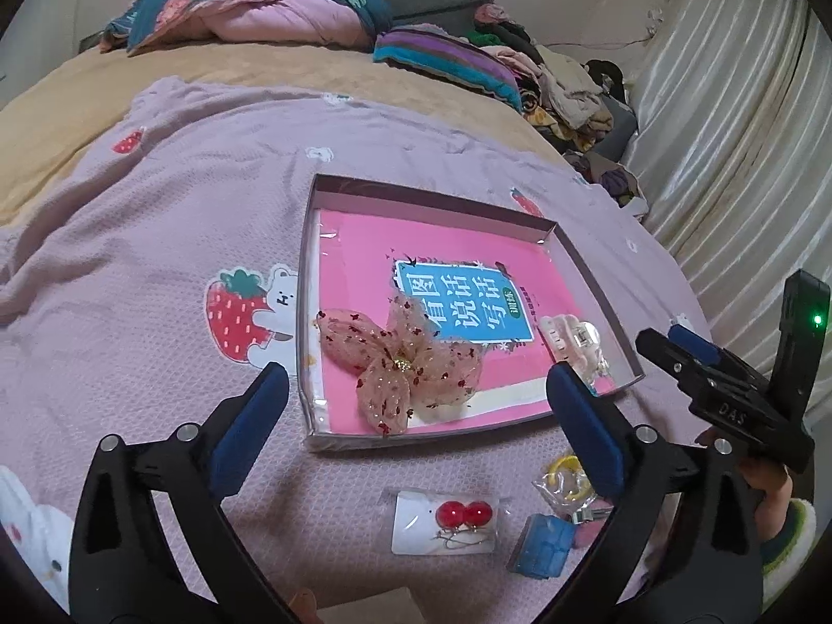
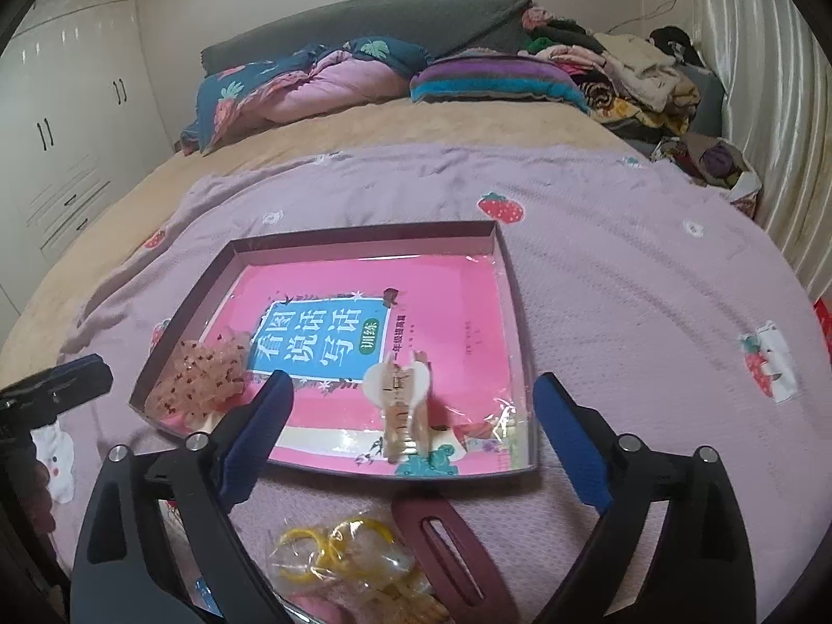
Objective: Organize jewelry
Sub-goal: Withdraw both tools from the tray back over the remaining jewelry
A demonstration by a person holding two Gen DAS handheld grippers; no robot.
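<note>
Both my left gripper (image 1: 416, 395) and right gripper (image 2: 411, 411) are spread wide, empty, above the tray (image 1: 598, 281); a bow (image 1: 400, 369) lies at its seven o'clock corner.

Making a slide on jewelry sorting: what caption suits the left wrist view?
Open left gripper above a shallow box holding a pink bow and hair claw; red earrings wait outside.

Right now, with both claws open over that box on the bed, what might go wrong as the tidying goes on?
The shallow box sits on a soft blanket, so pressing inside it could tip it. The mesh bow is flimsy, and the left gripper could snag it. The red earrings, yellow rings in crinkly plastic and blue clip lie close together, so the right gripper may nudge a neighbour.
</note>
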